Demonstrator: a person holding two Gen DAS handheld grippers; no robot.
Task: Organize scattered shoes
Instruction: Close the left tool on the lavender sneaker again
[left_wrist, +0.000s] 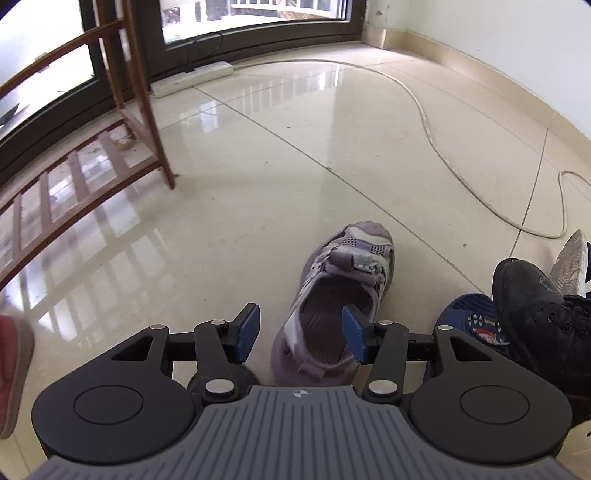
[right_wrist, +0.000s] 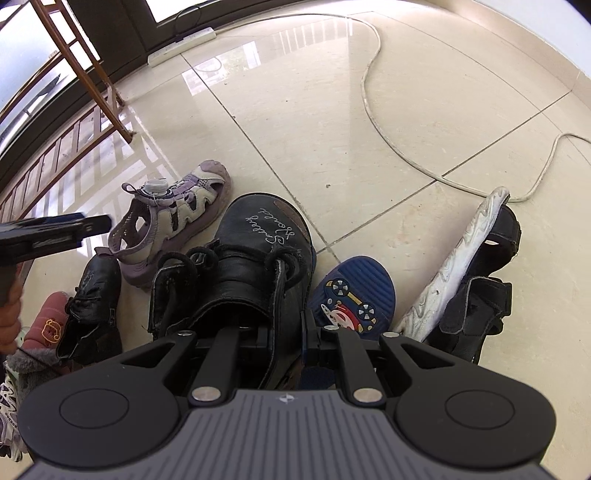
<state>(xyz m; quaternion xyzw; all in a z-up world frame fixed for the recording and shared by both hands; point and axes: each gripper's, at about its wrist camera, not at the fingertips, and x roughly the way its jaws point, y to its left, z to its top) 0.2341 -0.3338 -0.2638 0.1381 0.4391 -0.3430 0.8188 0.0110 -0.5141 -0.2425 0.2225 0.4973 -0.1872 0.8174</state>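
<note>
My left gripper (left_wrist: 300, 334) is open, its blue pads just above the heel end of a purple sandal (left_wrist: 332, 295) on the tile floor; the sandal also shows in the right wrist view (right_wrist: 173, 221). My right gripper (right_wrist: 284, 343) is shut on the side wall of a black lace-up boot (right_wrist: 255, 266), which hides its fingertips. The boot also shows at the right edge of the left wrist view (left_wrist: 535, 314). The left gripper shows from the side in the right wrist view (right_wrist: 74, 225).
A wooden shoe rack (left_wrist: 92, 158) stands at the left by the glass door. A blue cartoon slipper (right_wrist: 354, 295), a black sandal on its side (right_wrist: 476, 280), a second black boot (right_wrist: 92, 302) and a pink slipper (right_wrist: 48, 325) lie around. A white cable (right_wrist: 373, 107) and power strip (left_wrist: 192, 75) cross the floor.
</note>
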